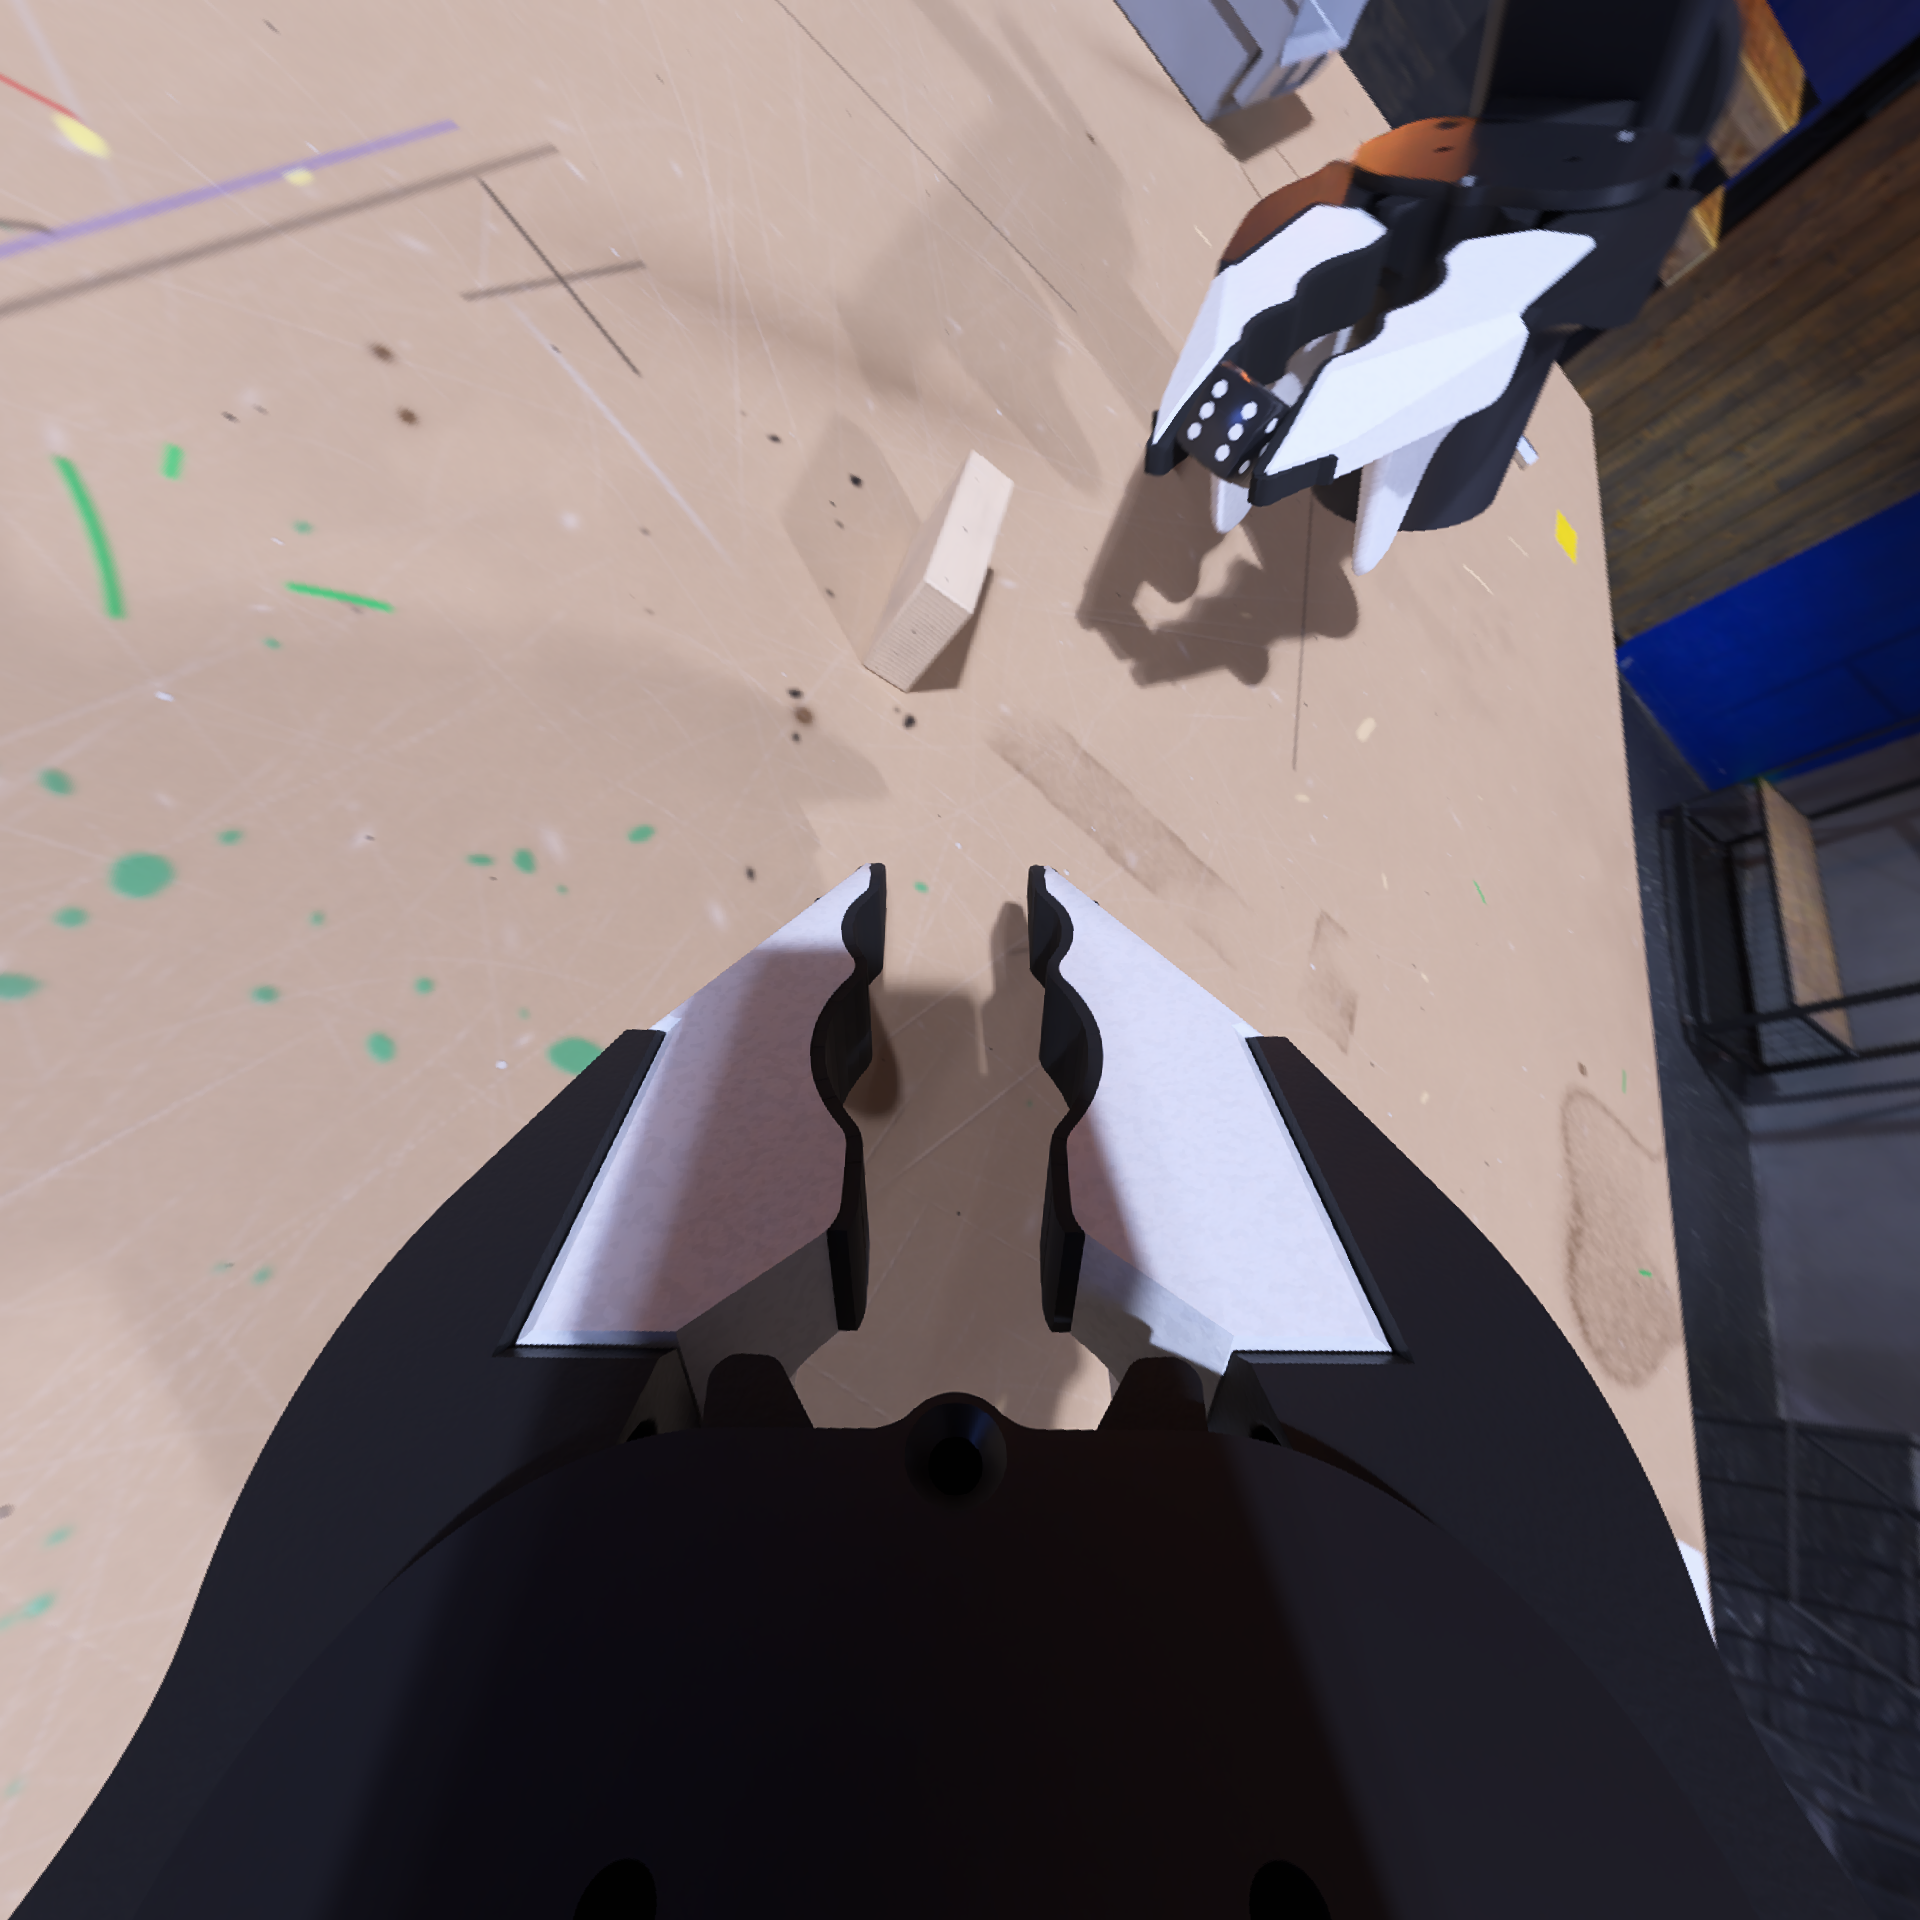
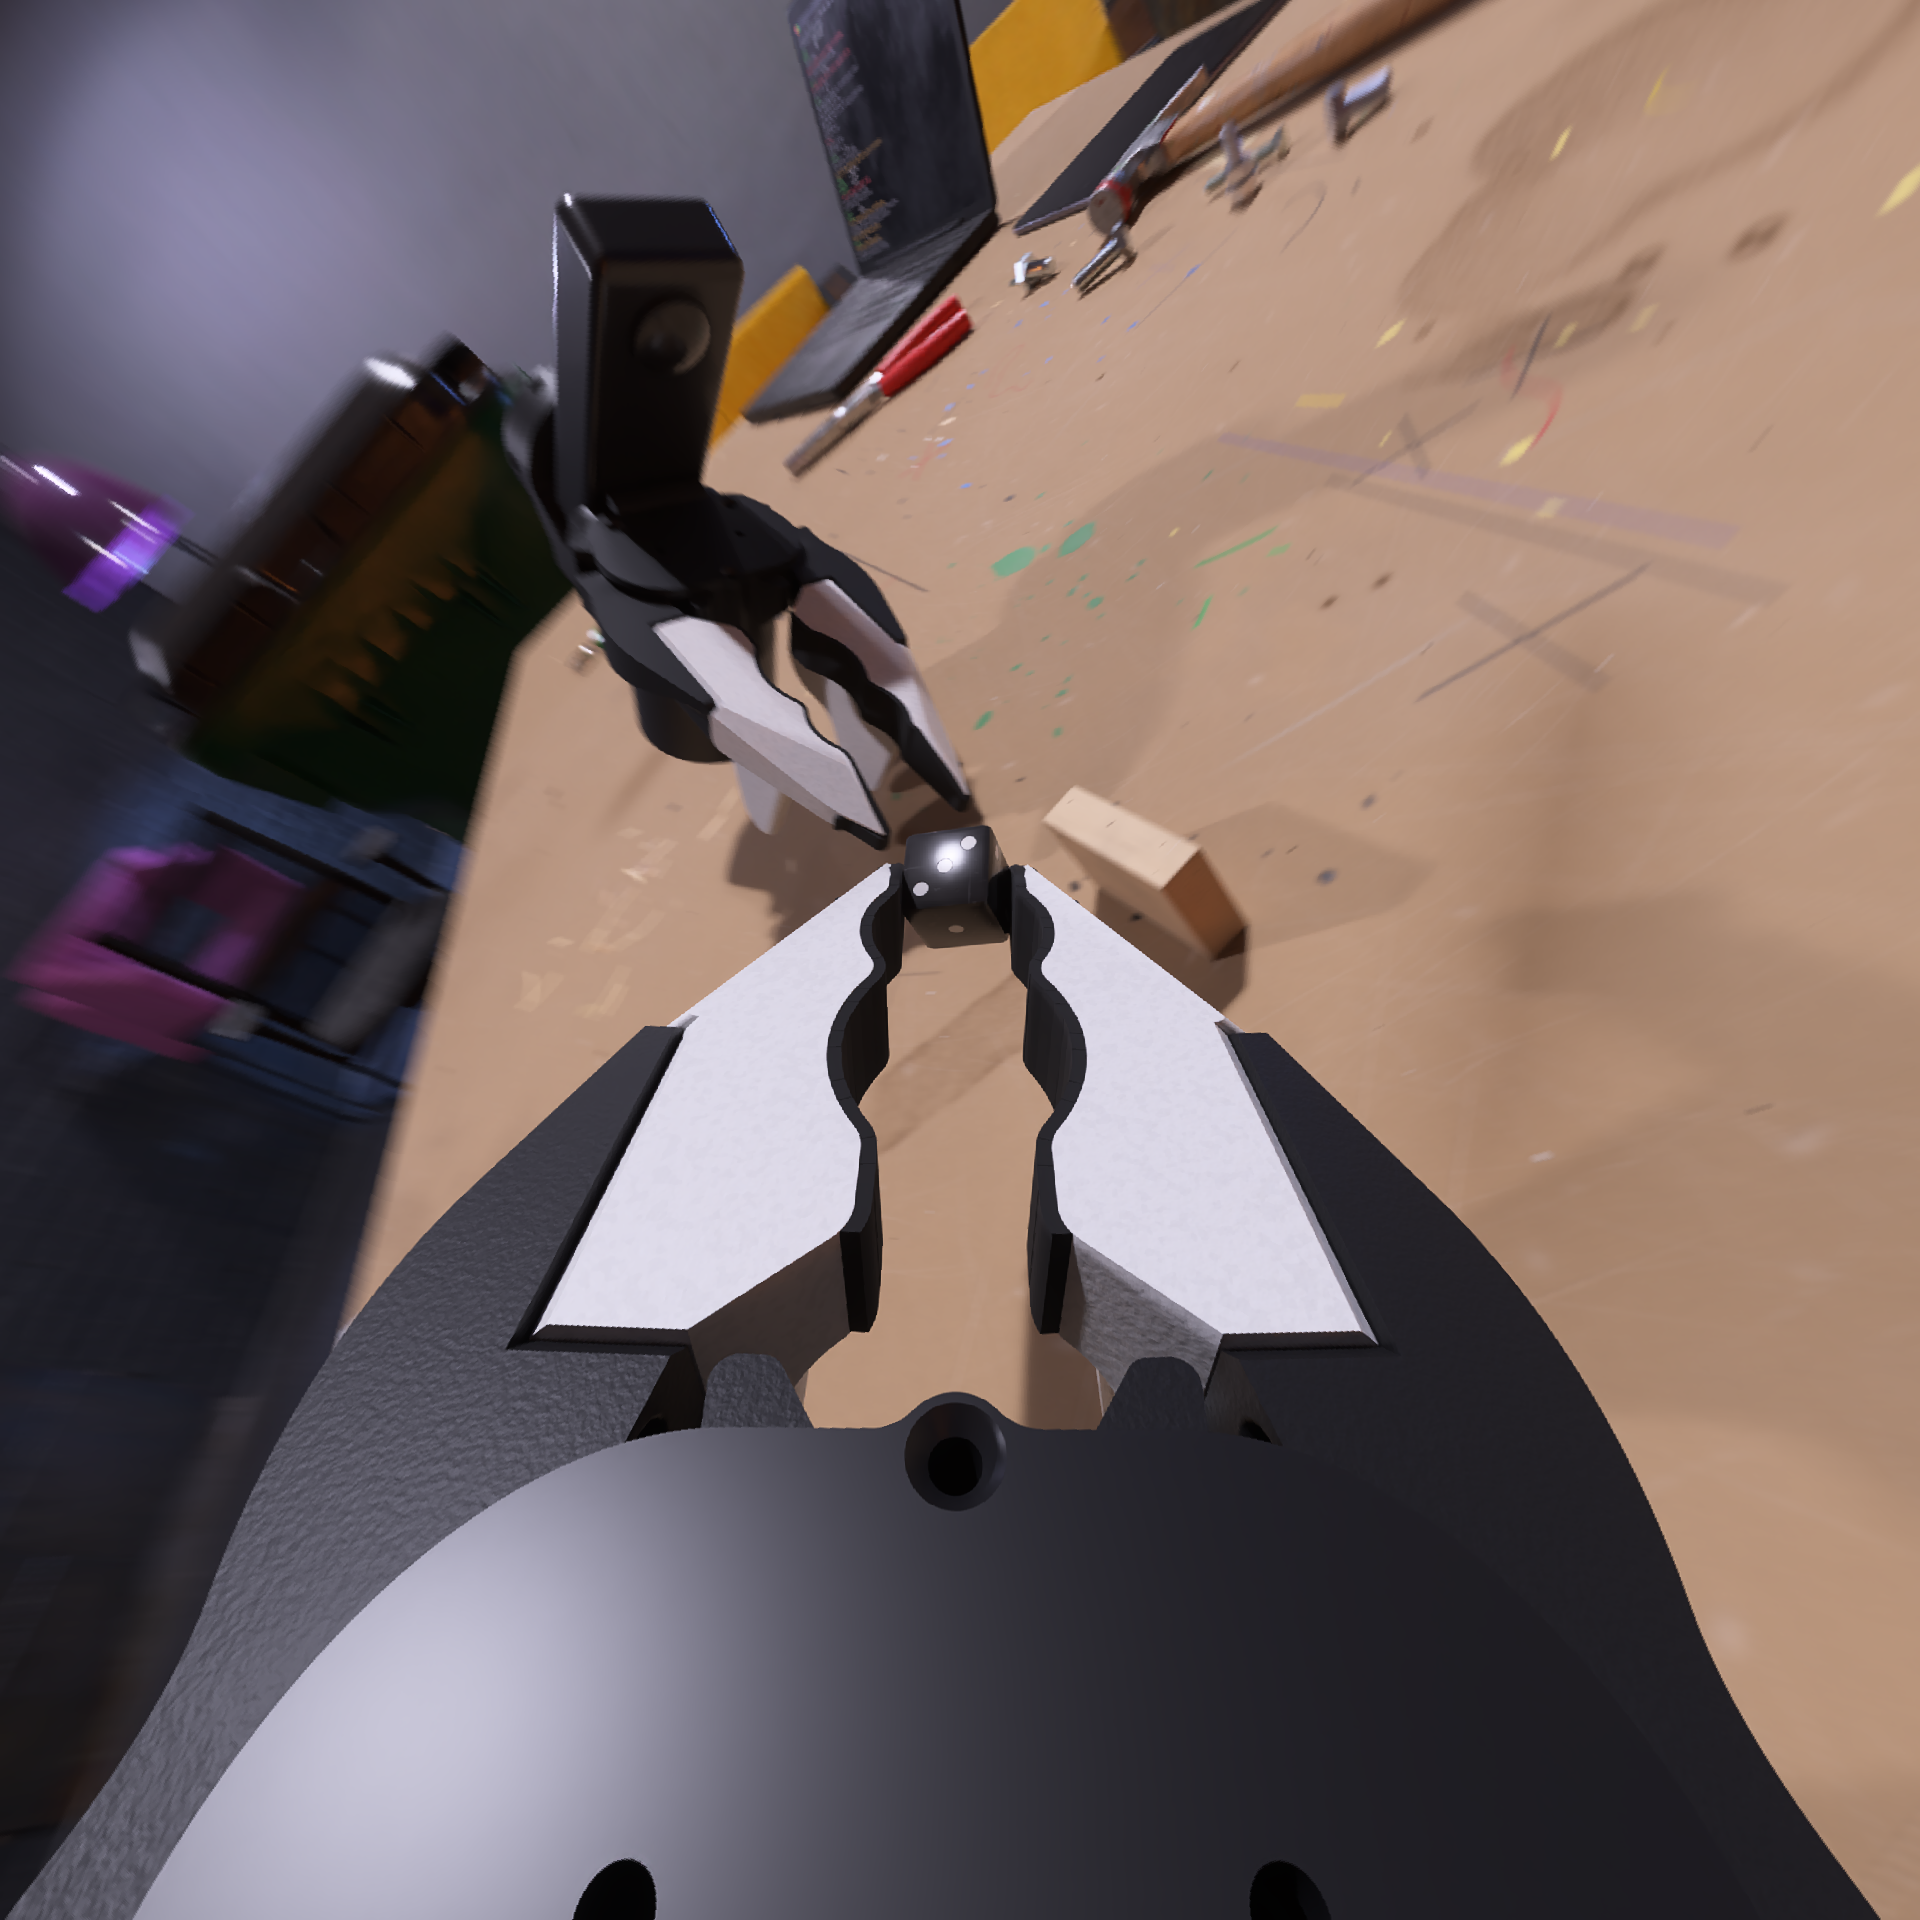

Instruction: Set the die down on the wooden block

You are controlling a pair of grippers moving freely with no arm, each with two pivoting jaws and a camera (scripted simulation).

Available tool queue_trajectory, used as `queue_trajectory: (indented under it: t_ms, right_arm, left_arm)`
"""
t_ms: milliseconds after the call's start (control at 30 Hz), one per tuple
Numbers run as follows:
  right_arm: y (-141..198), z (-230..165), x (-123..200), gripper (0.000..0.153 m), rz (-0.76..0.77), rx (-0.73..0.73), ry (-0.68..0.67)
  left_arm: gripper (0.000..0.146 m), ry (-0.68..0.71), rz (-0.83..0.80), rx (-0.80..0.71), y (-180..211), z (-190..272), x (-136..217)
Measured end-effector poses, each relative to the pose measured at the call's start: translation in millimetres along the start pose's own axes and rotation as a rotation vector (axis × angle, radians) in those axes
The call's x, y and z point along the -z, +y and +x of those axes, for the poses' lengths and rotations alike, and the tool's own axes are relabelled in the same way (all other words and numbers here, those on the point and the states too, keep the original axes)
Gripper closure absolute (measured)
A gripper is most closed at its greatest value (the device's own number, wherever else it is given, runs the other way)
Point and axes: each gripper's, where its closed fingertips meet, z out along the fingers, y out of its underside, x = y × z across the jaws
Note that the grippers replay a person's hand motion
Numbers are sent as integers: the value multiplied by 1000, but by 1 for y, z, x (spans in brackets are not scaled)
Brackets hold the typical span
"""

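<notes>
My right gripper (image 2: 954,883) is shut on a black die (image 2: 951,888) with white pips, held between its fingertips above the table. In the left wrist view the same gripper (image 1: 1226,457) shows at the upper right with the die (image 1: 1231,421) in its tips. The pale wooden block (image 1: 940,577) lies on the tan table, left of and below the held die; in the right wrist view the block (image 2: 1148,868) sits just right of the die. My left gripper (image 1: 956,883) is open and empty over bare table, and it also shows in the right wrist view (image 2: 914,816), close to the die.
The tan tabletop (image 1: 416,727) has green paint specks and scratches. Its right edge (image 1: 1621,831) drops to a dark floor. A laptop (image 2: 894,177), red-handled pliers (image 2: 883,379), a hammer (image 2: 1226,114) and small metal parts lie at the far end. A grey box (image 1: 1236,47) stands at the back.
</notes>
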Motion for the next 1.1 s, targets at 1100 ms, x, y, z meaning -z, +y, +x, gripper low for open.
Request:
queue_trajectory:
  t_ms: [1100]
  right_arm:
    - [8,31,-38,133,-562,866,-194]
  left_arm:
    - [106,-83,-7,-141,-2,3,-4]
